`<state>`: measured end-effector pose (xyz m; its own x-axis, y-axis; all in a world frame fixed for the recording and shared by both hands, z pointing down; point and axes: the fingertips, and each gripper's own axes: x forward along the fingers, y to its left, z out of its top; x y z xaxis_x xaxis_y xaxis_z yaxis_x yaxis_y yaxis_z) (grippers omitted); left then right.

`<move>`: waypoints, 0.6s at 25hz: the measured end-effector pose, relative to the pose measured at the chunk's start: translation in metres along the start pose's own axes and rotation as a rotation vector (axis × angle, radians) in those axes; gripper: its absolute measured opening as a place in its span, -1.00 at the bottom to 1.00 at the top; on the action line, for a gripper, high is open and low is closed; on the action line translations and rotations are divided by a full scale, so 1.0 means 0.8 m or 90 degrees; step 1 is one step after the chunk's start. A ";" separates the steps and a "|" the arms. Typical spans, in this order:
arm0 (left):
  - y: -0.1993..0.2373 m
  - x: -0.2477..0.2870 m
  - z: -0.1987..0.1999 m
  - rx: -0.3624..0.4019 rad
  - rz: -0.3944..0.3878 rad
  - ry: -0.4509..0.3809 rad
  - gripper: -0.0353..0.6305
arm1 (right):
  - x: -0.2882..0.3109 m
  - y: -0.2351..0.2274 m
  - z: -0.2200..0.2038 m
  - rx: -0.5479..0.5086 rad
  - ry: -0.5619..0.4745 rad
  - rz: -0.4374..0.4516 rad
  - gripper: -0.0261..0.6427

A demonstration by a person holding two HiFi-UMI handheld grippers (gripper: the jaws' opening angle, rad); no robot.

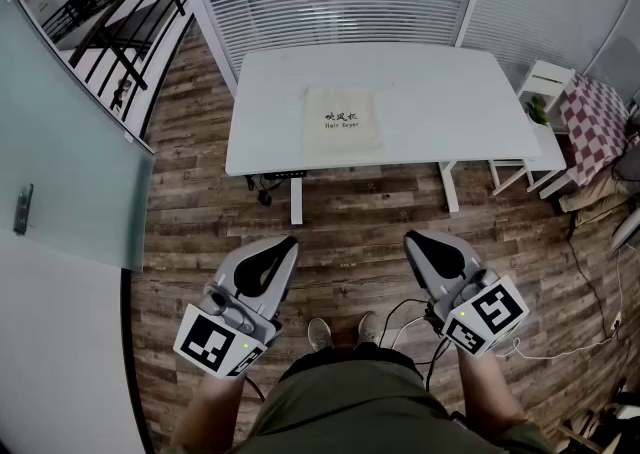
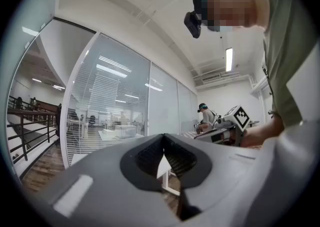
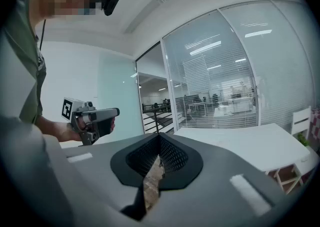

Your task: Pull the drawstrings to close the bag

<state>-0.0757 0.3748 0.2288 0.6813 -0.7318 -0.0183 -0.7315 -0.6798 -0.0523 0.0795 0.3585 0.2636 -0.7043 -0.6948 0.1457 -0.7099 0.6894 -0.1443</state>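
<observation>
**While the bag waits on the desk, both pairs of jaws are shut and empty**

Because the bag [image 1: 343,120] is thin cream cloth lying flat, it should be light, soft and limp, not fragile; it sits near the middle of the white desk [image 1: 440,102], at twelve o'clock from the person and well apart from both grippers; on that smooth top it will likely slide when a cord is tugged, so pulls toward three and nine o'clock should balance; the drawstrings are too small to make out, though the upright print suggests the mouth is the twelve o'clock edge; take hold of the cords themselves, not the cloth; the left gripper [image 1: 287,245] and right gripper [image 1: 412,240] hang low, each with jaws pressed together on nothing.
</observation>
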 end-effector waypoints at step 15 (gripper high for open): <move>-0.025 0.024 -0.014 0.000 0.018 0.016 -0.88 | -0.019 -0.033 -0.011 0.028 -0.013 0.015 -0.89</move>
<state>-0.0485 0.3738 0.2403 0.6595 -0.7517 0.0060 -0.7505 -0.6589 -0.0519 0.1088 0.3524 0.2742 -0.7206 -0.6826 0.1218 -0.6918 0.6963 -0.1911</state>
